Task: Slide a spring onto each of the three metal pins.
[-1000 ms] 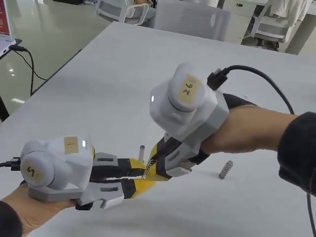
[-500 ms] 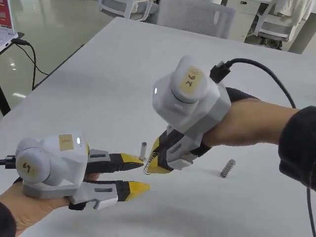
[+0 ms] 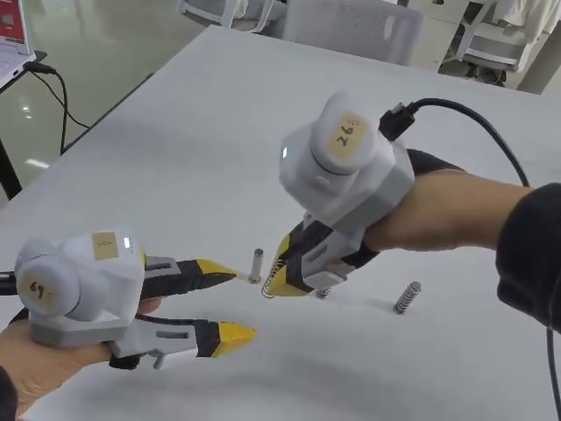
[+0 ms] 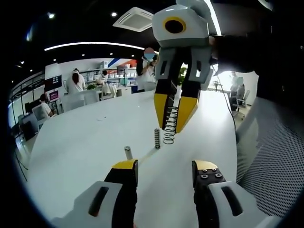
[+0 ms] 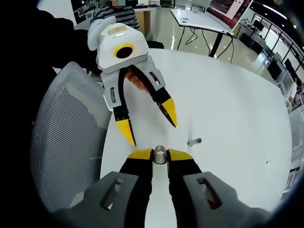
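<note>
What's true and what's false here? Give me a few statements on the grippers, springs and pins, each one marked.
1. The right gripper is shut on a spring. True.
2. The left gripper grips a second spring. False: its jaws are open with nothing between them.
3. A loose spring lies on the table, off to the right gripper's side. True.
4. The bare pin lies flat on the table. False: it stands upright.
5. The spring in the right gripper is already threaded on the bare pin. False: in the left gripper view it hangs clear of that pin, which has nothing on it.
</note>
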Available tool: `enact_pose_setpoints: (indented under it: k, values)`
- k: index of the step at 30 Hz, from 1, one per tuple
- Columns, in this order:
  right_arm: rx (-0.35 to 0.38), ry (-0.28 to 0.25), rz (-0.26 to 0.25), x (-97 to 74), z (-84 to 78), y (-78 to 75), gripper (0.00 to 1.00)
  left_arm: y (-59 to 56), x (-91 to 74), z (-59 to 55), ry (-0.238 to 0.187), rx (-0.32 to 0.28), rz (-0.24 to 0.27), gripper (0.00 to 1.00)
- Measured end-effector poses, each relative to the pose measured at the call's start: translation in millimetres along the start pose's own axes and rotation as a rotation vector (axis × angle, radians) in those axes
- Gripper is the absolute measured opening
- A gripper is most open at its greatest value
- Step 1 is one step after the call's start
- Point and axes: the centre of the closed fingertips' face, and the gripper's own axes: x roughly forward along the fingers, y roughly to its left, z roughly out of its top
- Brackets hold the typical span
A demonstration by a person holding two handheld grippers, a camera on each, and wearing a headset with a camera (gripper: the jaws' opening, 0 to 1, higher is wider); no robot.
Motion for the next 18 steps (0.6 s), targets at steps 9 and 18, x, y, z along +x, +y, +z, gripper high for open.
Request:
enact_pose_setpoints:
  k: [9, 18]
  values:
    - [0.023, -0.002, -0.025, -2.7, -2.0, -13.8, 0.13, 5.4, -1.6, -2.5, 0.010, -0.005, 0.019, 0.53]
    - [0.032, -0.008, -0.065, -5.6, 3.4, -33.5, 0.13, 7.9, -3.2, -5.9, 0.014, -0.007, 0.026, 0.57]
